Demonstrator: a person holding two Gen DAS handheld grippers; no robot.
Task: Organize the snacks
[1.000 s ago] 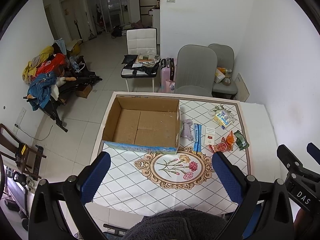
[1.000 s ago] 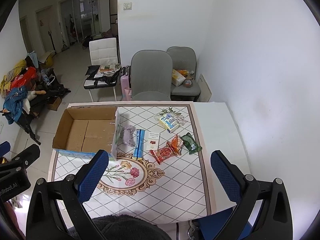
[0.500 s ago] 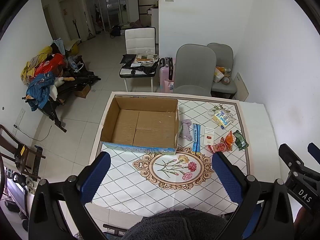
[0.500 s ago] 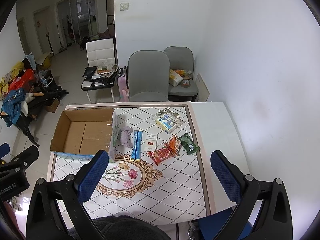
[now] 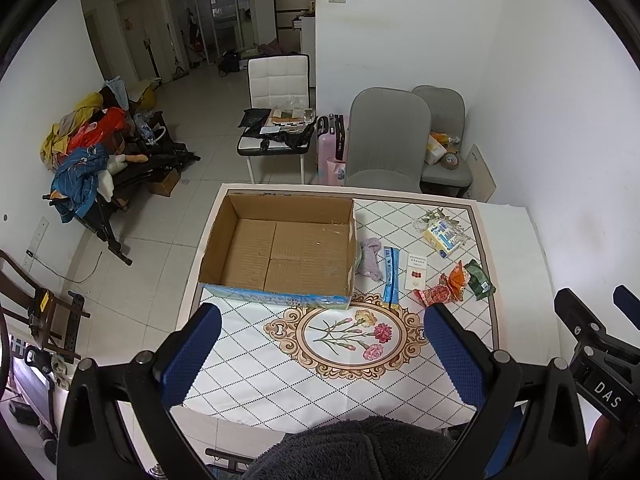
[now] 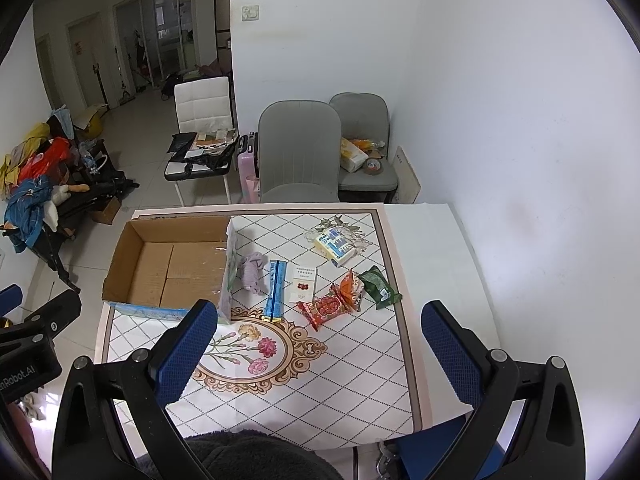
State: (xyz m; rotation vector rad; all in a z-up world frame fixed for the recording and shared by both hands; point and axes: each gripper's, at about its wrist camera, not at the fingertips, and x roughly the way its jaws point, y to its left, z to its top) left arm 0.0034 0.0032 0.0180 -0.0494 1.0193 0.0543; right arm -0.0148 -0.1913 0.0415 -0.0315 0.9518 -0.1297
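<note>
Both grippers drift slightly; left gripper point(image 5: 320, 344) and right gripper point(image 6: 320, 344) hang released above the tabletop point(image 6: 360, 380), snacks point(image 6: 332, 304) beside the empty box point(image 5: 280, 248), none packed.

Each handheld gripper, the left gripper point(image 5: 322, 354) and the right gripper point(image 6: 318, 352), has a black plastic frame with triangular cut-outs and round silver screws at the finger joints. Its two fingers point(image 5: 192, 354) carry long blue pads point(image 6: 450, 354) with a fine dotted texture. White lettering reading "DAS" marks the black body at the right edge of the left wrist view, and a dark grey fleecy sleeve point(image 5: 352, 450) fills the near edge.
</note>
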